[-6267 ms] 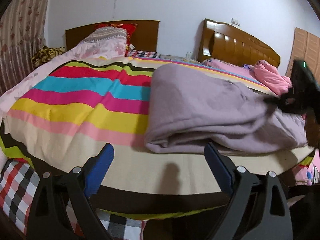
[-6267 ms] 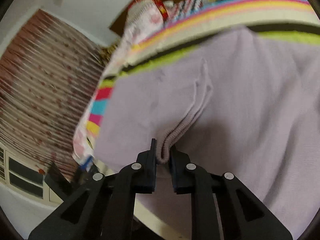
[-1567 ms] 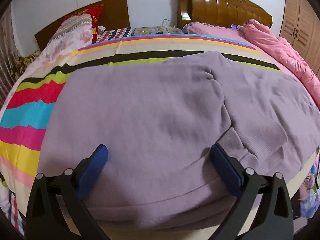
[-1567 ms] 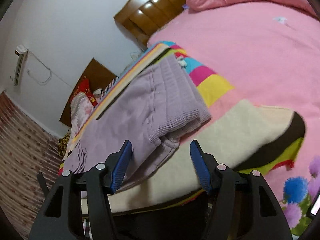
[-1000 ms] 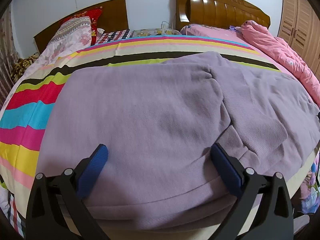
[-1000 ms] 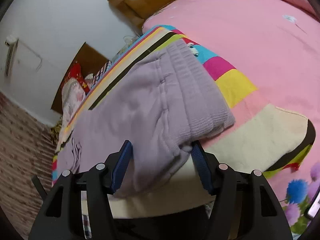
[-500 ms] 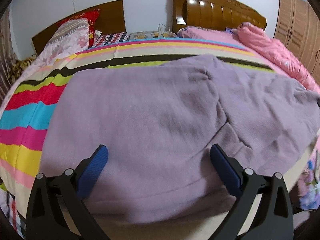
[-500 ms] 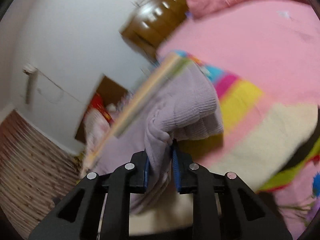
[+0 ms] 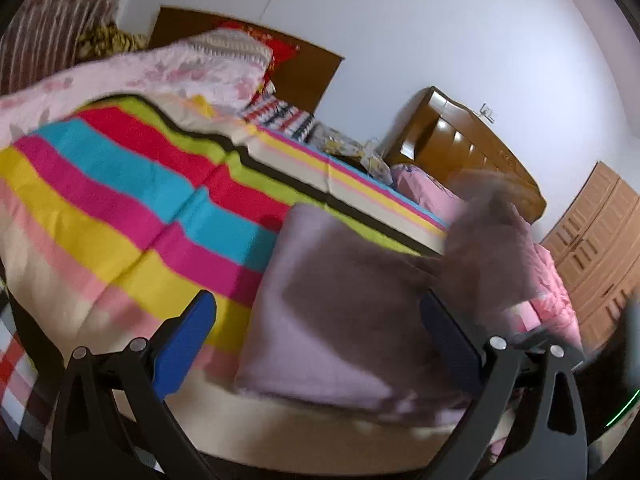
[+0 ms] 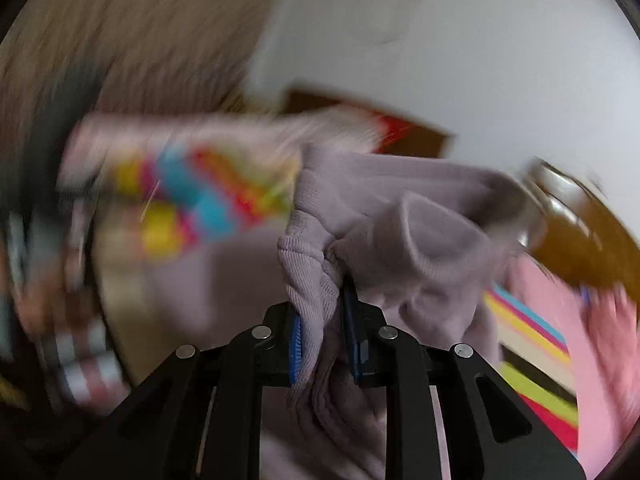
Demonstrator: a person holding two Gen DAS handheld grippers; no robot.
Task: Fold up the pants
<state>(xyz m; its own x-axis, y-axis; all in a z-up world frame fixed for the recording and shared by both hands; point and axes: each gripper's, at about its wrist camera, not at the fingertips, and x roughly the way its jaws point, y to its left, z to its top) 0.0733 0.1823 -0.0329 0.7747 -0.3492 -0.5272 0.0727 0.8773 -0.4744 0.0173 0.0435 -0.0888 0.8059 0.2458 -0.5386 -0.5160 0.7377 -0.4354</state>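
The lilac pants (image 9: 332, 320) lie folded on the striped blanket (image 9: 132, 196) near the bed's front edge. Their right end is lifted and blurred in the air. My left gripper (image 9: 320, 328) is open and empty, its blue pads on either side of the pants' near left end, held above them. My right gripper (image 10: 323, 320) is shut on the ribbed end of the pants (image 10: 308, 264), and cloth bunches above its pads. The right wrist view is heavily blurred.
A floral pillow (image 9: 168, 72) and wooden headboards (image 9: 460, 152) stand at the back. A pink quilt (image 9: 552, 304) lies on the bed at right, with a wooden wardrobe (image 9: 600, 248) beyond. A checked sheet (image 9: 16, 360) hangs at the lower left.
My right gripper has lifted the pants' end and swings it left over the rest. My left gripper has pulled back and to the left, so the blanket now fills its view.
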